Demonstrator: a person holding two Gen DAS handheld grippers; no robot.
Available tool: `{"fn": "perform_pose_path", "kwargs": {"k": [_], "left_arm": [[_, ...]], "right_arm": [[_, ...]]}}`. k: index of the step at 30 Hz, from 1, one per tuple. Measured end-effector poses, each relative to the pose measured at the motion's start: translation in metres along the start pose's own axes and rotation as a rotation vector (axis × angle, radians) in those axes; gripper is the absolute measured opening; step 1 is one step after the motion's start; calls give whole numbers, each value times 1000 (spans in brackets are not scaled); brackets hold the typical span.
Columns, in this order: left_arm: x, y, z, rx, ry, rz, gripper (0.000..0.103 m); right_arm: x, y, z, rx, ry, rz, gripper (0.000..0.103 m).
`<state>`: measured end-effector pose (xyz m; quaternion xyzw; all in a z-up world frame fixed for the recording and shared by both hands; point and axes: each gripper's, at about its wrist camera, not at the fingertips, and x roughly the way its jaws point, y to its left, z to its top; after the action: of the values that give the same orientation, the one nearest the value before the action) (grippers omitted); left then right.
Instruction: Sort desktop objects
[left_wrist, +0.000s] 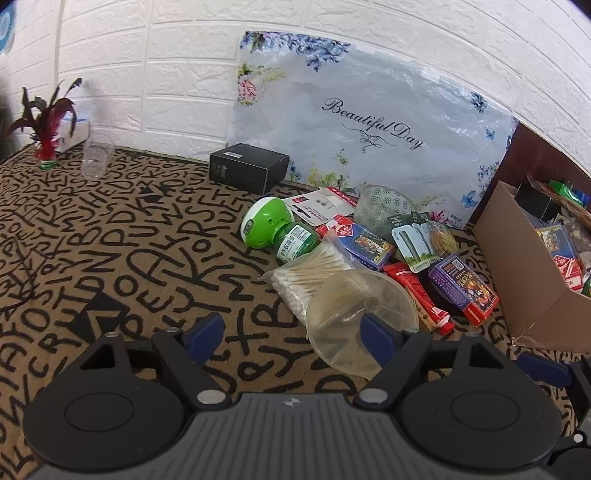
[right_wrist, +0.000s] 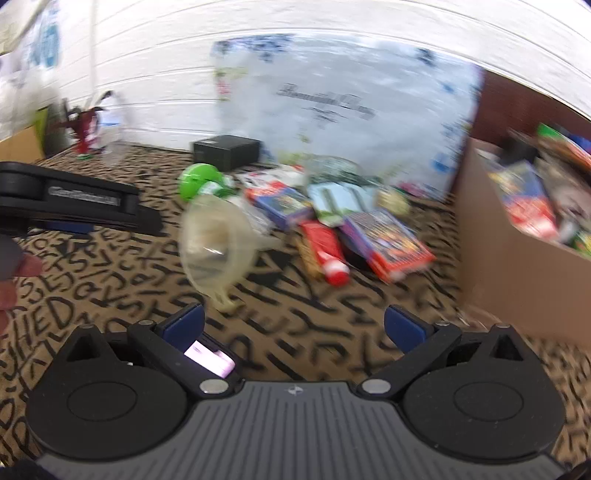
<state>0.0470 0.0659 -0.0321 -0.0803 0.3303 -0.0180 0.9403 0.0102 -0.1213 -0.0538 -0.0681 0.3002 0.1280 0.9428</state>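
Observation:
A pile of small objects lies on the letter-patterned cloth: a clear plastic funnel (left_wrist: 360, 317), a bag of cotton swabs (left_wrist: 310, 275), a green and white bottle (left_wrist: 275, 229), card boxes (left_wrist: 364, 242), a purple box (left_wrist: 463, 286) and a red tube (left_wrist: 419, 293). My left gripper (left_wrist: 291, 328) is open, its right finger against the funnel's front. My right gripper (right_wrist: 293, 325) is open and empty over the cloth, short of the funnel (right_wrist: 218, 247). The right wrist view is motion-blurred. The left gripper's body (right_wrist: 70, 199) shows at its left edge.
A cardboard box (left_wrist: 517, 280) holding sorted items stands at the right, also in the right wrist view (right_wrist: 517, 258). A black box (left_wrist: 247, 168), a floral plastic bag (left_wrist: 369, 125), a clear cup (left_wrist: 96, 157) and a red feather shuttlecock (left_wrist: 46, 122) are by the white brick wall.

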Motion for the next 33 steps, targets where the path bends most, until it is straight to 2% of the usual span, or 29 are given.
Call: {"fn": "perform_pose_path", "kwargs": {"k": [2,4,9,13,16,18,23,25,26,28,30,33], "left_arm": [[11,0,4,12,20,-2,73],[19,2,6,16,34,-12,66],[27,4,16,19,30,-52,64],[37,-3,19,46,36,-74,64],[45,-4,19,39,63,-95,53],[48,-4,18,31,81,-107,48],[51,-3,17,30,80,-109,48],[54,-3,17,26,91,-124,37],[55,-4,17,26,99,-138,27],[57,-6,16,32,104,-147,21],[57,-8,15,38,103,-152,9],[54,-7,16,34,97,-166,5]], "right_arm": [[8,8,6,-35,-6,23,99],[15,13,10,-57,-3,42,78],[35,15,15,-61,25,65,75],[46,14,15,-57,45,84,66],[52,12,13,-53,65,97,57],[54,12,11,-53,71,102,57],[55,6,12,-37,58,98,56],[58,5,12,-35,66,107,51],[59,4,12,-32,69,117,50],[61,4,11,-41,72,125,42],[63,3,11,-40,78,130,35],[64,0,10,-34,81,141,28]]}}
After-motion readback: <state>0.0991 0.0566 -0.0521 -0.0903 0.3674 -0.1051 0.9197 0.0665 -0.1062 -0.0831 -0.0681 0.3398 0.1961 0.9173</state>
